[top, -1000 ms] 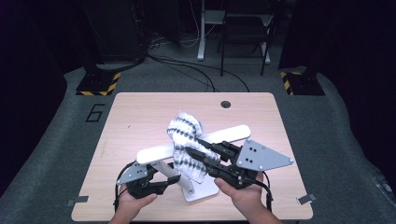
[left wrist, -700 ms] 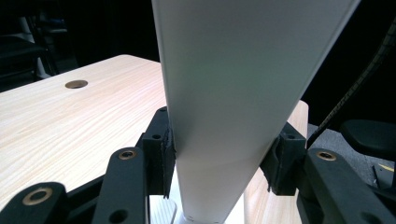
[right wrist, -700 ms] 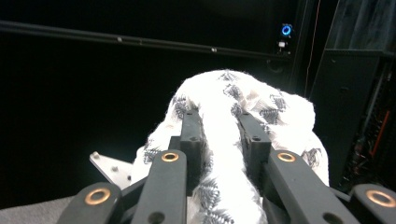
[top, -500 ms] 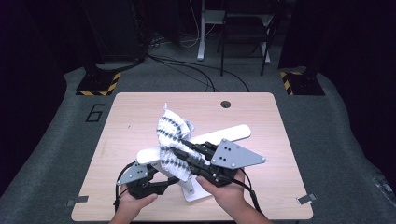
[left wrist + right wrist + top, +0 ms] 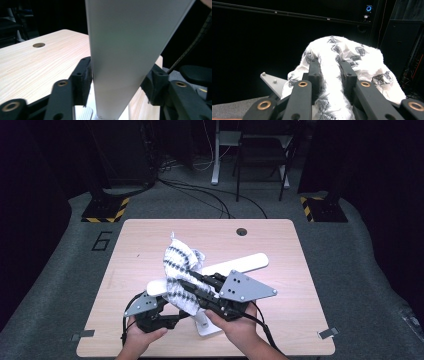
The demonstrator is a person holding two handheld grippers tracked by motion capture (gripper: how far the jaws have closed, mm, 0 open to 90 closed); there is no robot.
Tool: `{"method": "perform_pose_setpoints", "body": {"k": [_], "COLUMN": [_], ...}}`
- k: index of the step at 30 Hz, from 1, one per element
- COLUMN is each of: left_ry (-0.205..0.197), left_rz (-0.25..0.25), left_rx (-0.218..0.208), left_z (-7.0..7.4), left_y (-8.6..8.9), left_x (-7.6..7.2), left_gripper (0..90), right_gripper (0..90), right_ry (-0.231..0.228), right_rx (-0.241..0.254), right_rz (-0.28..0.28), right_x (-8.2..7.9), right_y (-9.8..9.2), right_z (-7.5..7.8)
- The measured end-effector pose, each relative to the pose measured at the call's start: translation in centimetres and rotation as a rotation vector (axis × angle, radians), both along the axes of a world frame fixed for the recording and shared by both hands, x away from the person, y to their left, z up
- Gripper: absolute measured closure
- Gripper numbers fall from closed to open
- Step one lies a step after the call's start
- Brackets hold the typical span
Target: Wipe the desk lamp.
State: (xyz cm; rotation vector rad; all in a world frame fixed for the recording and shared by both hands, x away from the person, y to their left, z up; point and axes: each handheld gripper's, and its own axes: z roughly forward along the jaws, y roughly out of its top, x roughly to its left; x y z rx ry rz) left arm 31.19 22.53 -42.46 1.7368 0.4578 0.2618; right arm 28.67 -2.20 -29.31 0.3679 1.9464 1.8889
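Observation:
A white cloth with a dark pattern point(image 5: 179, 262) hangs bunched over the table's middle. My right gripper point(image 5: 189, 284) is shut on it, and the fabric point(image 5: 342, 55) bulges up between and over the two jaws point(image 5: 330, 67). A white cross-shaped piece with long flat blades point(image 5: 240, 265) lies on the table under the cloth. My left gripper point(image 5: 186, 314) sits low at the front left. One white blade point(image 5: 125, 37) stands between its jaws point(image 5: 118, 72), which have just been opening and now stand close on either side of it.
The wooden table point(image 5: 300, 320) has a round cable hole point(image 5: 242, 231) near its far edge. Bare wood lies on the right half and along the far left. Beyond it, grey carpet carries a "6" marking point(image 5: 102, 241), cables and chair legs.
My right gripper carried the cloth leftward and a little lower, closer to the left gripper, and the cloth swung over to the left. The left hand stayed put.

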Motion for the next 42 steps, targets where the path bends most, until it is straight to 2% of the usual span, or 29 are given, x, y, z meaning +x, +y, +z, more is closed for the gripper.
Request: {"method": "perform_pose_setpoints", "body": {"k": [3, 8, 10, 14, 20, 29, 32, 33, 39, 42], "left_ry": [0.002, -0.004, -0.002, -0.031, -0.053, -0.05, -0.043, -0.037, -0.034, -0.046], "left_rz": [0.008, 0.013, 0.007, 0.012, 0.027, 0.028, 0.031, 0.036, 0.041, 0.04], "left_rx": [-0.031, -0.047, -0.07, -0.051, -0.022, 0.0, -0.006, -0.021, -0.023, -0.001], "left_z": [0.4, 1.1, 1.4, 1.7, 2.0, 2.2, 2.2, 2.2, 2.3, 2.3], "left_y": [0.3, 0.6, 0.9, 1.0, 0.6, 0.6, 0.5, 0.3, 0.2, 0.3], "left_x": [0.0, -0.3, -0.4, -0.7, -1.1, -1.0, -1.1, -1.2, -1.2, -1.1], "left_gripper": [45.0, 45.3, 45.4, 51.4, 52.5, 52.6, 52.6, 52.6, 52.6, 52.6], "right_gripper": [75.2, 75.2, 75.2, 75.1, 75.2, 75.2, 75.2, 75.2, 75.2, 75.2], "right_ry": [0.002, 0.0, 0.003, 0.001, 0.002, -0.005, -0.01, -0.009, -0.021, -0.02], "right_rx": [-0.001, -0.001, -0.001, -0.001, -0.01, -0.047, -0.067, -0.075, -0.097, -0.109], "right_rz": [-0.001, -0.005, -0.009, -0.01, -0.008, 0.011, 0.02, 0.024, 0.036, 0.043], "right_x": [0.0, 0.0, -0.1, 0.0, -0.1, -0.2, -0.4, -0.4, -0.7, -0.8], "right_y": [0.0, 0.0, 0.0, 0.1, 0.4, 2.0, 2.9, 3.1, 4.4, 4.9], "right_z": [0.0, 0.1, 0.1, 0.2, 0.3, 0.4, 0.5, 0.5, 0.3, 0.4]}}
